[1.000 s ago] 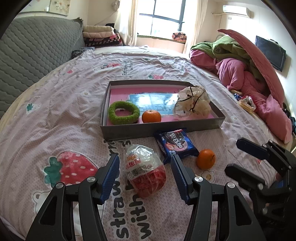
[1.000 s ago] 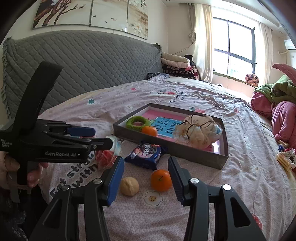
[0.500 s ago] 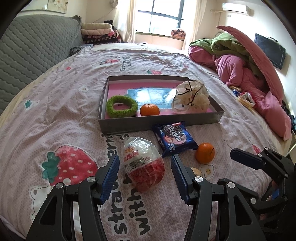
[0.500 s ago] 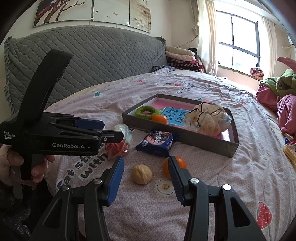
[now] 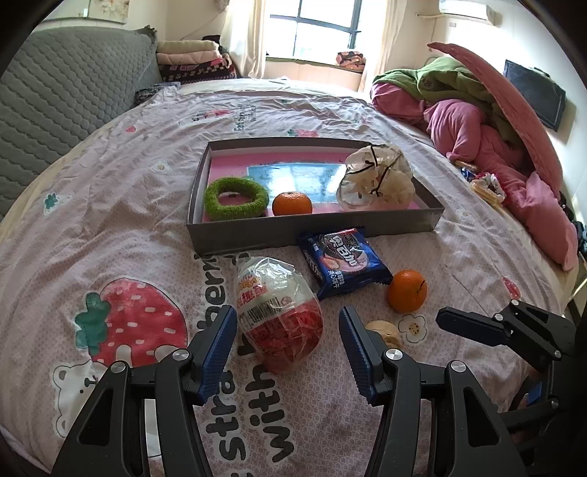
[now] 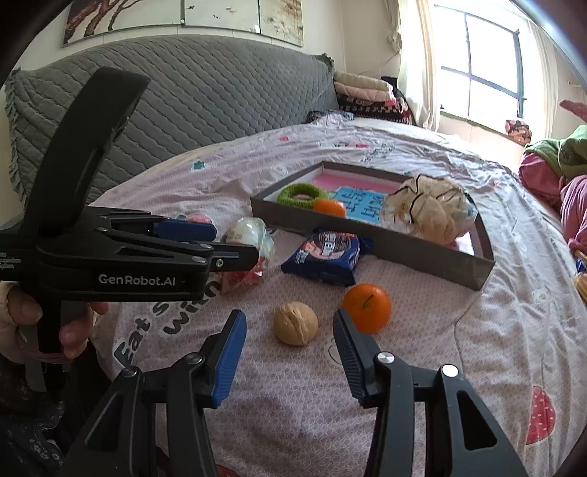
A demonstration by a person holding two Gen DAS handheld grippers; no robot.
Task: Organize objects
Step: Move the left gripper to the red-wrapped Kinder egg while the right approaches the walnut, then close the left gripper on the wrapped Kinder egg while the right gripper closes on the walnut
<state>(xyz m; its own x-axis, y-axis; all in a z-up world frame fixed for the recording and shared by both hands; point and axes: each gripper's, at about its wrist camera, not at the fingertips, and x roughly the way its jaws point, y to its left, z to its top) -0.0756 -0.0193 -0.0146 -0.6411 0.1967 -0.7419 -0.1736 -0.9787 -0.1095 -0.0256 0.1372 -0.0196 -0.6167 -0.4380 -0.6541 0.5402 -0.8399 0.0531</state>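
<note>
Strawberry-print cotton covers the bed (image 5: 121, 227). Ribbed blue pads (image 5: 216, 346) of the left gripper (image 5: 284, 348) gape around a crinkly egg-shaped bag (image 5: 279, 312), not touching. The right gripper (image 6: 290, 352) spreads before a wrinkled walnut (image 6: 295, 323), beside a glossy orange (image 6: 367, 302). Beyond lie a foil packet (image 5: 343, 262) and a cardboard tray (image 5: 312, 229) holding a fuzzy green ring (image 5: 234, 198).

A home bedroom. Ahead of the open jaws spreads a bed (image 5: 110, 205) under a pink strawberry-print sheet, with a grey quilted headboard (image 6: 205, 110) to the left. Beyond it, folded blankets (image 5: 190, 55) are stacked beside a curtained window (image 5: 315, 29). To the right lie heaped pink and green quilts (image 5: 473, 110), with a wall television (image 5: 533, 93) behind them.
</note>
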